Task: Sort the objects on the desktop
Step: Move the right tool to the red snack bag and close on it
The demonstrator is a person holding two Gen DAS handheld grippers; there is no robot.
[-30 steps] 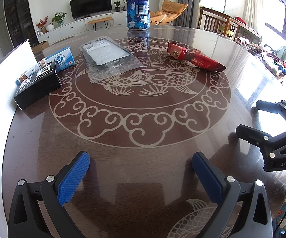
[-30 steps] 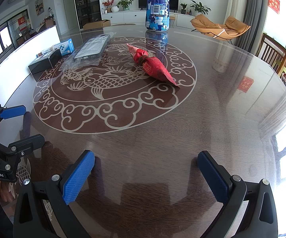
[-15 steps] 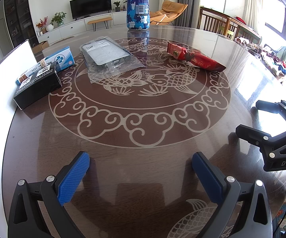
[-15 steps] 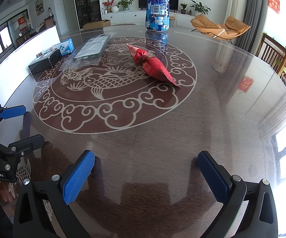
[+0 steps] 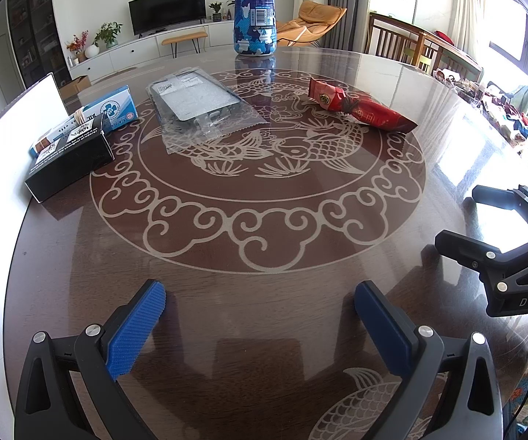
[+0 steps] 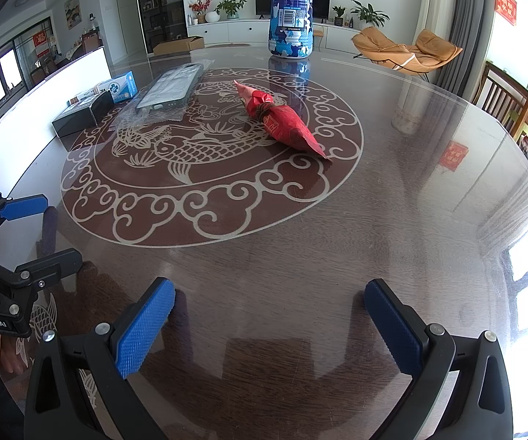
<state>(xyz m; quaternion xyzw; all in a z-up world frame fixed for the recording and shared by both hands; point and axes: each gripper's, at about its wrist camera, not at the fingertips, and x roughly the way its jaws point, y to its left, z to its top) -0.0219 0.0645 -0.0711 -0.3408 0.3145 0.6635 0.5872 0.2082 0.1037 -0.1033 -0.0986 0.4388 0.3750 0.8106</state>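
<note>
Sorting seems not yet begun; left gripper (image 5: 260, 306) and right gripper (image 6: 269, 306) hover wide and empty above the worktop (image 5: 264, 311); red snack packet (image 6: 282, 124) lies far ahead; next comes a forward reach.

Bare bench (image 5: 264, 311) lies before both open claws. Farther on, the red packet (image 6: 286, 124) and clear bag (image 5: 201, 110) lie apart with a gap between.

Bright daylight pours in from windows (image 5: 513, 47) at the right, throwing white glare across the glossy table (image 5: 476, 139) on that side. Both views are sharp, with strong fisheye bending and dark vignetted corners. Soft shadows lie near the bottom edge.
</note>
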